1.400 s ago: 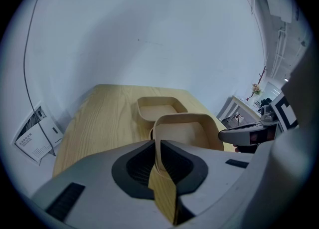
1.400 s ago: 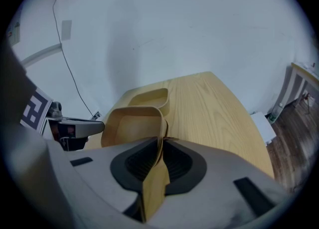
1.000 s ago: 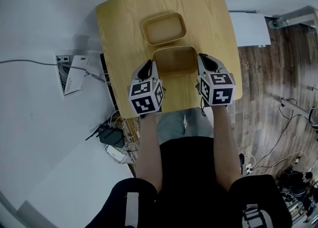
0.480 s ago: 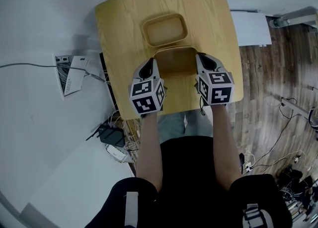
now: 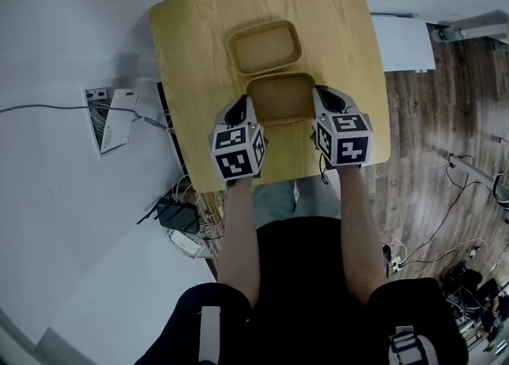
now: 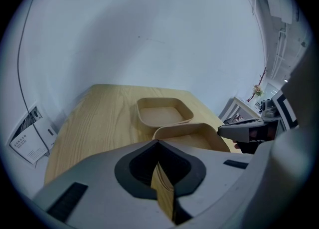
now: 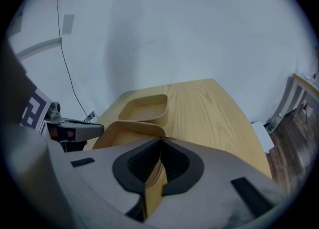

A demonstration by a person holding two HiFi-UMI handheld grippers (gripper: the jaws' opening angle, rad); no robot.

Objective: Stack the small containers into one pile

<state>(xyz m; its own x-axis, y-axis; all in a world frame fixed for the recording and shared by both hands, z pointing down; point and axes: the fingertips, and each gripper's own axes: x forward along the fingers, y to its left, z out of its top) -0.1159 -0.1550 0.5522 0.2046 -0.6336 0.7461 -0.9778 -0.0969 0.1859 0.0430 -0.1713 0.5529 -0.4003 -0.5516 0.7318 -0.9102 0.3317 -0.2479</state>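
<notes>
Over the worktop, your left claw and right claw clamp opposite walls of the near container. Lift level; seat it squarely in the far container.

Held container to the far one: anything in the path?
Nothing visible. The near container, clamped by the left tool and right tool, has the far container straight beyond it, no object between.

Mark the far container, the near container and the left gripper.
far container (image 5: 265, 45): head view, its inside floor.
near container (image 5: 280, 99): head view, its inside floor.
left gripper (image 5: 242, 106): head view, jaw tips on the near container's rim.
</notes>
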